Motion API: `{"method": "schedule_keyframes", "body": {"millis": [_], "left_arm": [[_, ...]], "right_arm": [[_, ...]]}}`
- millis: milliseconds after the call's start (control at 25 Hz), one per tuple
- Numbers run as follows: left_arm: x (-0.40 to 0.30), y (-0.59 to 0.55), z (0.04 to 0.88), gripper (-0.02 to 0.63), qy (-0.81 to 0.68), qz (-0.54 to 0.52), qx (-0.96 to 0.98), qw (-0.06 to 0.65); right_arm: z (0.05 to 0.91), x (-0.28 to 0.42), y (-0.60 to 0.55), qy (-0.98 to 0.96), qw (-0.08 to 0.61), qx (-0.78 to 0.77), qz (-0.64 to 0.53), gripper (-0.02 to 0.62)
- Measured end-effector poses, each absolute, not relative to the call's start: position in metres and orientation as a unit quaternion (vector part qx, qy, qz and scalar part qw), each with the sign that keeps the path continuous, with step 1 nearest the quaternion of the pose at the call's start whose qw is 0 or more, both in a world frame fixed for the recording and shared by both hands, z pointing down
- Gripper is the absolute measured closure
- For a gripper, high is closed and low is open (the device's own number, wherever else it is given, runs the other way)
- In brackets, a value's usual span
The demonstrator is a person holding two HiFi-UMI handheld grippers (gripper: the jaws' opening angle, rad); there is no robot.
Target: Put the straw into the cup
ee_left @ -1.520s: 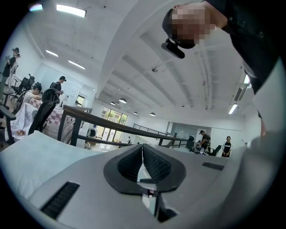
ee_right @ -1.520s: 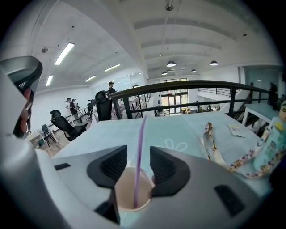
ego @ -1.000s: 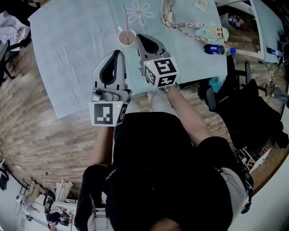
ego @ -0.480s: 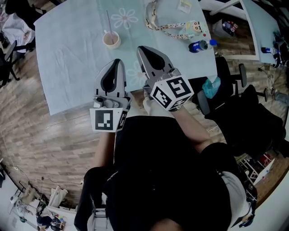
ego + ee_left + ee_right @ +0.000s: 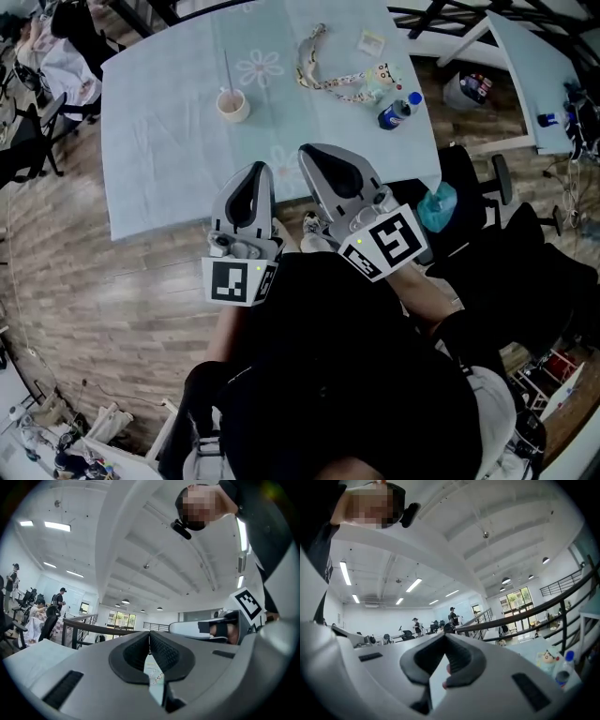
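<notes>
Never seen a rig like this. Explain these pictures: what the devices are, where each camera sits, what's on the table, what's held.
No robot: a person holds a gripper in each hand, the left gripper and the right gripper; the marker cubes are part of them. The top-down picture comes from a camera on the person's head; the other two look along each gripper's jaws. On the table are a cup with a straw in it, a bottle and a patterned strap. Both pairs of jaws are shut, holding nothing.
</notes>
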State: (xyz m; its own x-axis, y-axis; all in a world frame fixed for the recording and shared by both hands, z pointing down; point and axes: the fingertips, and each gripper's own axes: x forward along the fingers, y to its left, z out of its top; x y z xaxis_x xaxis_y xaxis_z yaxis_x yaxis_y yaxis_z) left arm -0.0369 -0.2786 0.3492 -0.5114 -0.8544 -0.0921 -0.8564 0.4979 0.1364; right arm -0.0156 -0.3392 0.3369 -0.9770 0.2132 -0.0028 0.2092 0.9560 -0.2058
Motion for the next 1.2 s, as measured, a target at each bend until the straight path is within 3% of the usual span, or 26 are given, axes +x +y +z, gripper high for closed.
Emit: {"method": "schedule_keyframes", "body": {"millis": [440,1000,1200], "left_arm": [[0.021,-0.279,0.340,0.591,0.862,0.094,-0.498,0.018],[0.022,-0.260,0.327,0.591,0.881,0.107,-0.458,0.042],[0.016,-0.246,0.335,0.591,0.890,0.138,-0.433,0.019]], "right_arm": [[0.336,0.061,-0.338,-0.983,0.002,-0.158,0.089,0.586],[0.327,0.055,-0.329,-0.979,-0.008,-0.188,0.079,0.588],[0.327,0.050,-0.321,-0.977,-0.002,-0.199,0.077,0.588]]}}
